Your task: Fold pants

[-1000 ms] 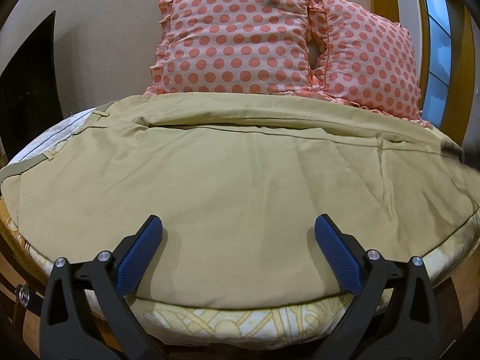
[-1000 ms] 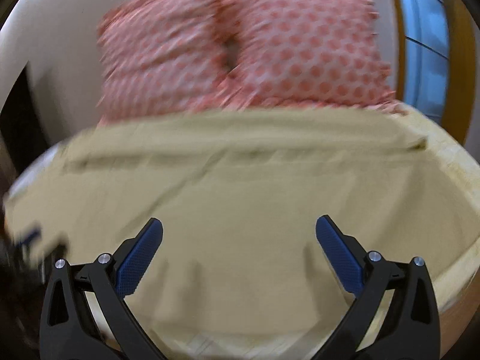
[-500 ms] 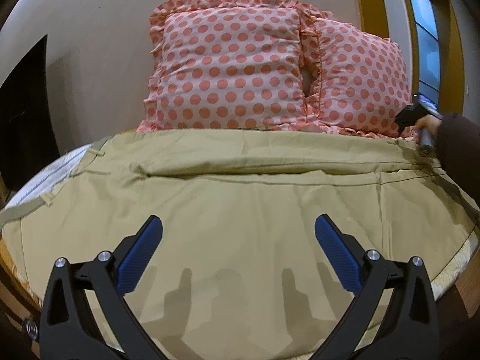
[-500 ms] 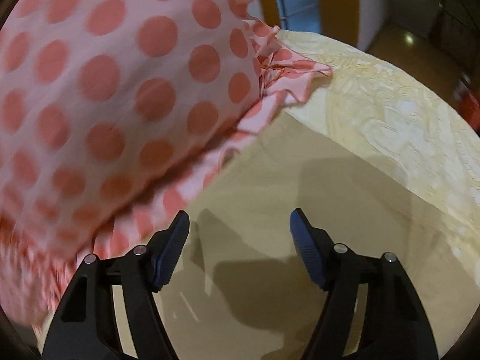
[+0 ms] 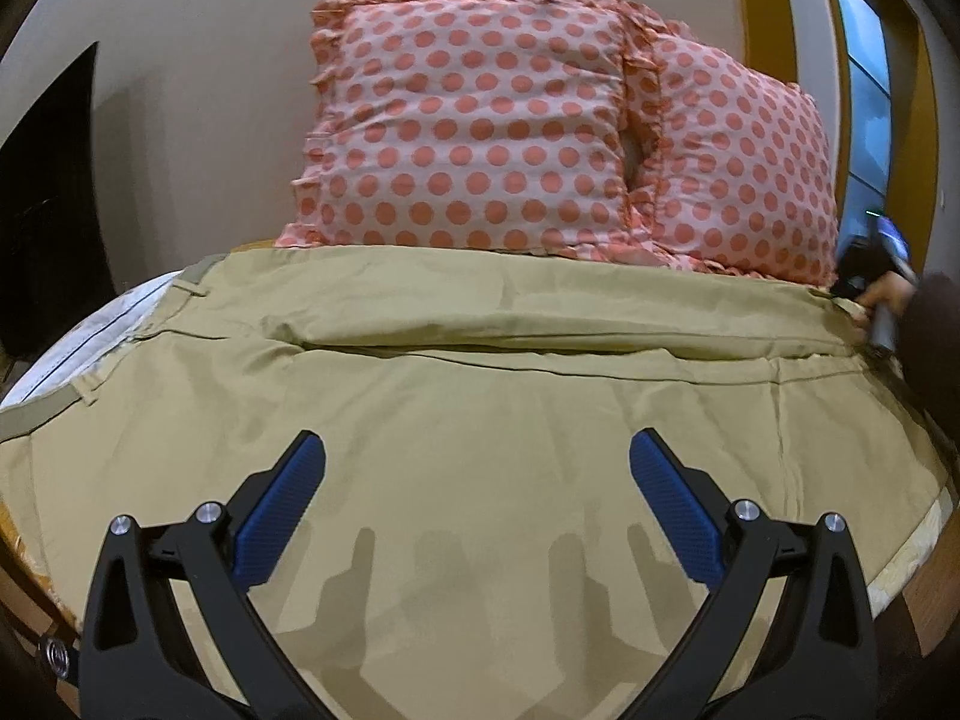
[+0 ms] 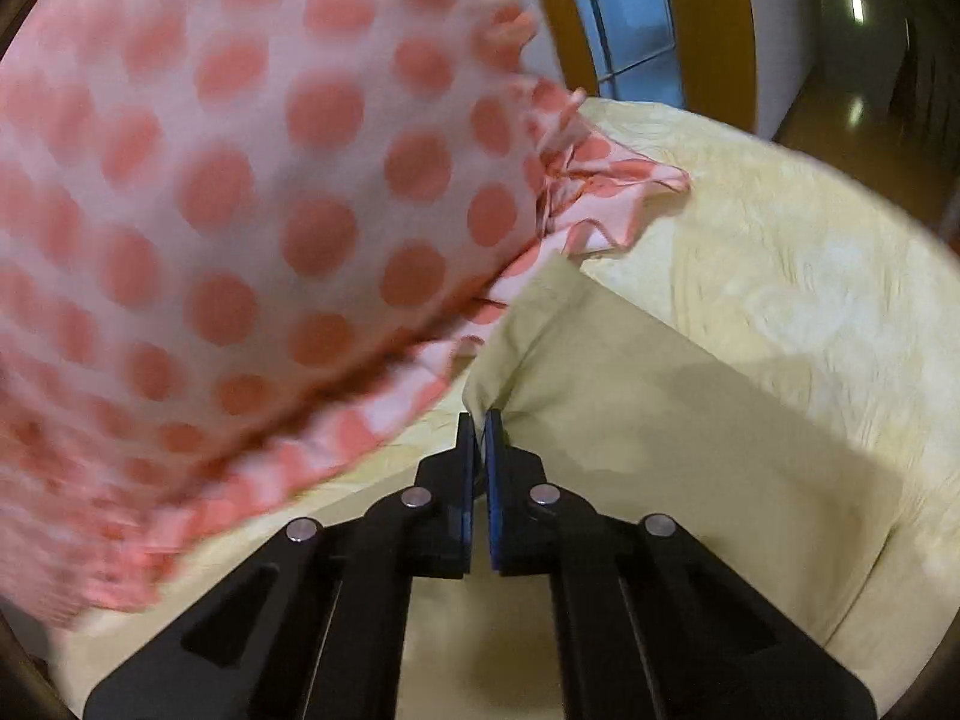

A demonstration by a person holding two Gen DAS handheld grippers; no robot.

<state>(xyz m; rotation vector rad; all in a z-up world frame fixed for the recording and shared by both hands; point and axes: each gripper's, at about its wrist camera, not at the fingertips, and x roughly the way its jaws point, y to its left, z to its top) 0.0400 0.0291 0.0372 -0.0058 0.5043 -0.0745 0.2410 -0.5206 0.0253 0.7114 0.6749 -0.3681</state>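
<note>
The left claw (image 5: 477, 468) is held spread wide, its blue pads (image 5: 279, 507) clear of any fabric, above the near portion of the khaki pants (image 5: 480, 408). The pants are laid flat across the bed (image 6: 780, 252), extending ahead of and to both sides of this claw, with a lengthwise fold line running across them further ahead. The waistband with belt loops is seen at the far left of this claw. Beyond the pants, two pink pillows with coral dots (image 5: 480, 138) are propped against the wall. The right claw (image 6: 478, 420) is pressed together, pinching a corner of the pants (image 6: 600, 396) between its pads. The fabric is gathered into a small peak at the pinch point and spreads out to the right of the claw over the pale yellow bed cover. One dotted pillow (image 6: 240, 210), blurred, lies just to the left of and ahead of this claw, its frilled edge touching the pinched corner.
</note>
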